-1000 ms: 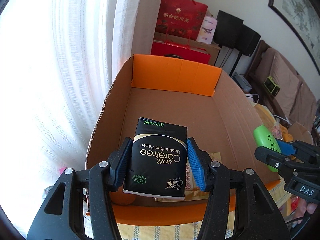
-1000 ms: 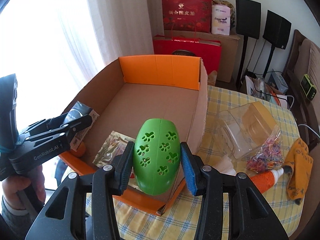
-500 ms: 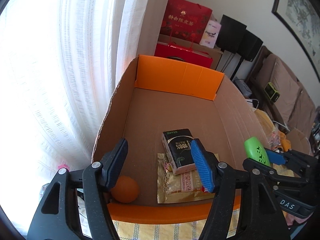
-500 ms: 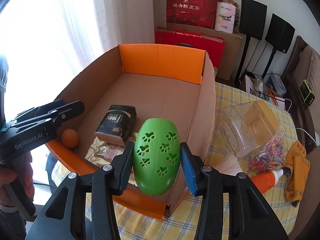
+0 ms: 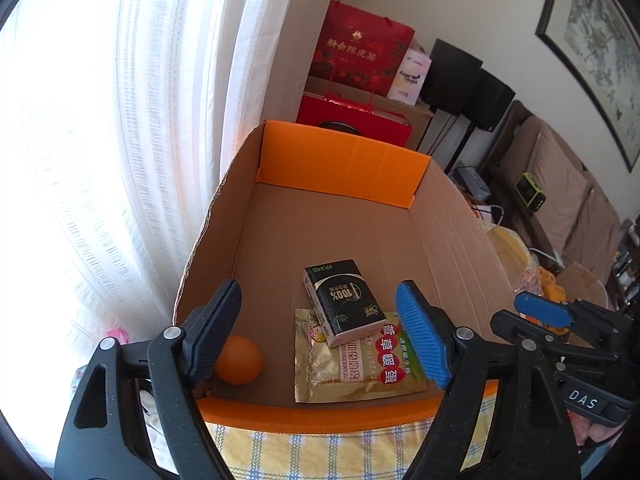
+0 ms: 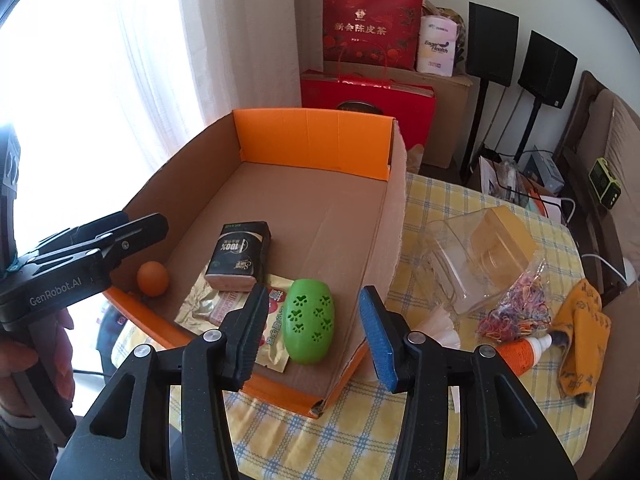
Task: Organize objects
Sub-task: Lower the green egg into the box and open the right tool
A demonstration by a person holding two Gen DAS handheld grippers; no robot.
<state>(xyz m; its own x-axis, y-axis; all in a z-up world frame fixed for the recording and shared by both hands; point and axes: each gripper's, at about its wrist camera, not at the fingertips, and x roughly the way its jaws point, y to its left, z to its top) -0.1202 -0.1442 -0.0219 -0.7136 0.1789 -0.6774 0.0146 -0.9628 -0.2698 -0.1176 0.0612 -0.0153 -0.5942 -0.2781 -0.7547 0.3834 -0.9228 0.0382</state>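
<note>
An open cardboard box (image 5: pixel 452 240) with orange end flaps sits on a yellow checked tablecloth. Inside lie a black tissue pack (image 5: pixel 344 306), a gold foil sachet (image 5: pixel 360 364) and an orange ball (image 5: pixel 239 359). In the right wrist view the box (image 6: pixel 384 232) also holds a green oval case with paw-print holes (image 6: pixel 308 326), next to the tissue pack (image 6: pixel 240 254), sachet (image 6: pixel 204 306) and ball (image 6: pixel 152 278). My left gripper (image 5: pixel 320 334) is open and empty above the box's near end. My right gripper (image 6: pixel 314 334) is open, just above the green case.
On the tablecloth right of the box lie a clear plastic container (image 6: pixel 476 252), a bag of coloured rubber bands (image 6: pixel 516 308), an orange tube (image 6: pixel 520 354) and an orange cloth (image 6: pixel 580 320). Curtains hang at the left. Red gift bags (image 6: pixel 372 24) stand behind.
My left gripper opened and dropped the tissue pack into the box onto the sachet. My right gripper then opened and let the green case down into the box.
</note>
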